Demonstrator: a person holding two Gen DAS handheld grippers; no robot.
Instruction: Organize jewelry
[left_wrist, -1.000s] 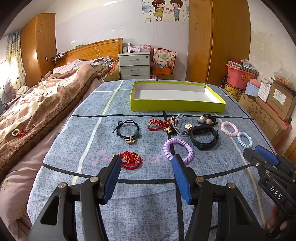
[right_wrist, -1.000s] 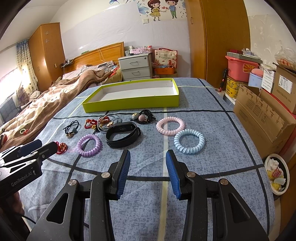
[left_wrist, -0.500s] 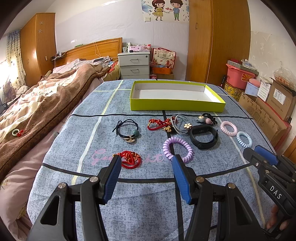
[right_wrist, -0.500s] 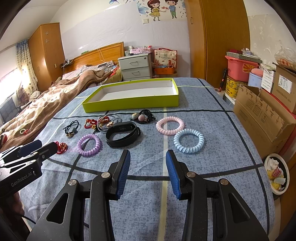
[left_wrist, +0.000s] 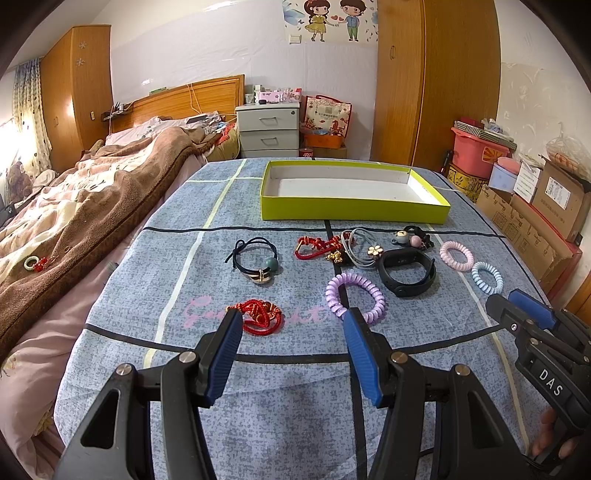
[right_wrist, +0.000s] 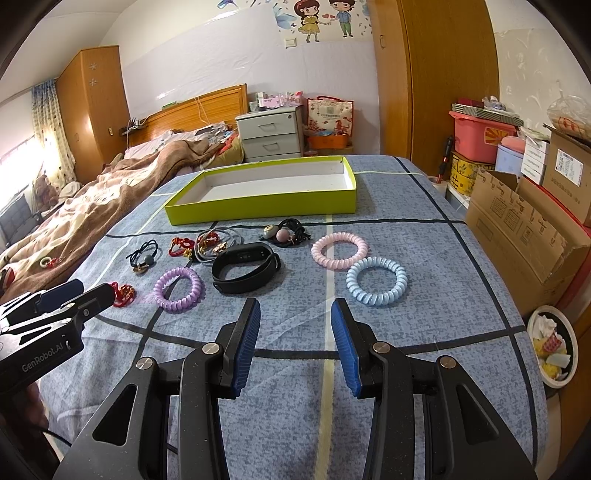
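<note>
Left wrist view: left gripper (left_wrist: 291, 321) hung with jaws apart, empty, over the blue cloth (left_wrist: 295, 424); red cord bracelet (left_wrist: 258, 315) just beyond its left finger, purple coil band (left_wrist: 355, 293) by the right. Right wrist view: right gripper (right_wrist: 295, 314) also spread, empty; black wristband (right_wrist: 245, 267), pink coil (right_wrist: 340, 251) and blue coil (right_wrist: 376, 281) lay ahead, green tray (right_wrist: 266, 205) behind them

The left tool (left_wrist: 293, 317) hides the near edges of the red cord bracelet (left_wrist: 260, 317) and the purple coil ring (left_wrist: 354, 295) behind its fingertips. Both tools' handles run off the bottom edge. Beyond the left tool, the tangle of red cord, grey loops and gold charms (left_wrist: 341, 249) is too small to separate into pieces. Left of the right tool (right_wrist: 295, 321), the red cord bracelet (right_wrist: 125, 293) is half hidden by the other tool.
</note>
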